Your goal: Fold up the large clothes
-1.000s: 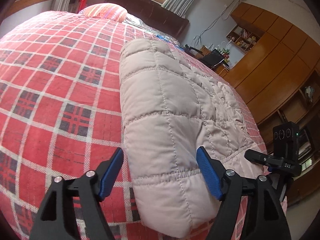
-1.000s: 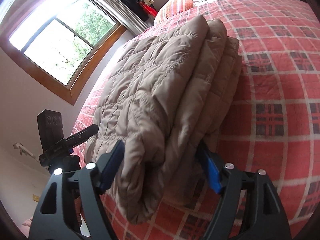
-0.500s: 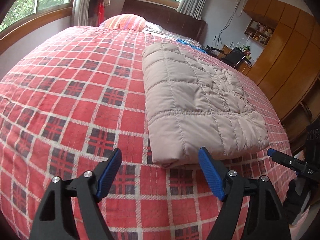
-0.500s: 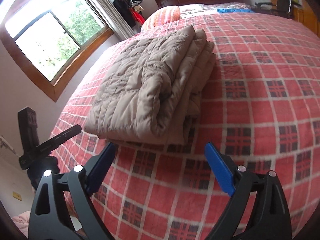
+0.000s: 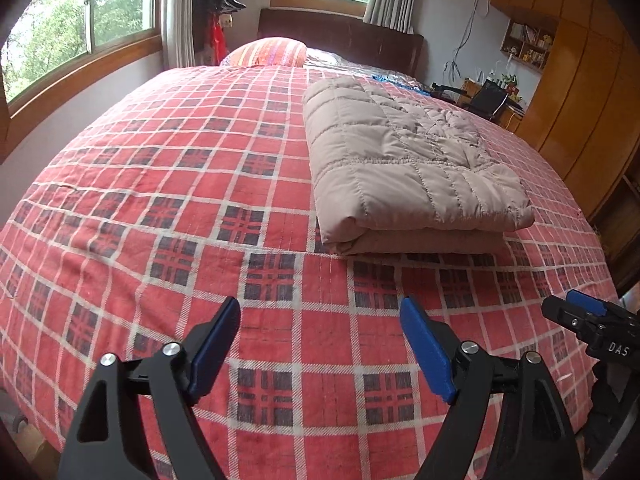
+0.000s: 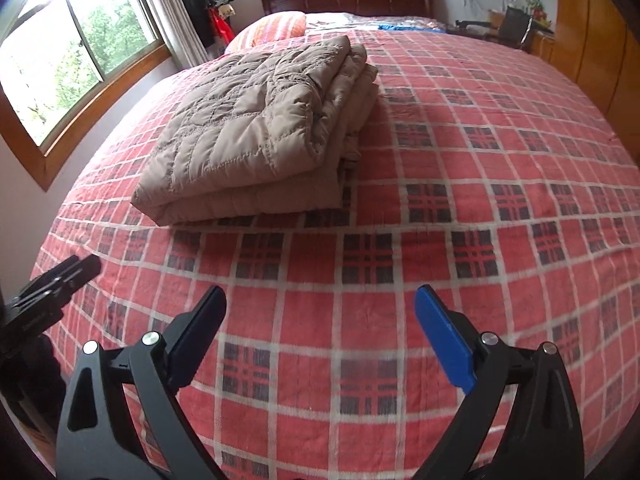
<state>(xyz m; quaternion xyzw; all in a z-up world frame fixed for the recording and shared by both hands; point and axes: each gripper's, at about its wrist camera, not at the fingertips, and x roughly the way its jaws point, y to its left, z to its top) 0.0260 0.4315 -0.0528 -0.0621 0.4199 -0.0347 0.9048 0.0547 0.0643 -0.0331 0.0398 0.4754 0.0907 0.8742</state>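
A beige quilted jacket (image 5: pixel 404 164) lies folded into a thick rectangle on the red plaid bed (image 5: pixel 200 208). The right wrist view shows the same jacket (image 6: pixel 256 120) at the upper left, its stacked layers facing the camera. My left gripper (image 5: pixel 320 344) hangs open over bare bedspread, well short of the jacket's near edge, with nothing between its blue pads. My right gripper (image 6: pixel 320 332) is also open and empty, held back from the jacket's near right corner. Each gripper appears at the edge of the other's view.
A striped pillow (image 5: pixel 266 51) and dark headboard (image 5: pixel 340 38) lie at the far end of the bed. Windows (image 5: pixel 76 24) line the left wall. Wooden cabinets (image 5: pixel 580 92) and a cluttered desk (image 5: pixel 486 96) stand on the right.
Both grippers have let go of the jacket and pulled back toward the foot of the bed. The folded jacket now rests alone on the bedspread.
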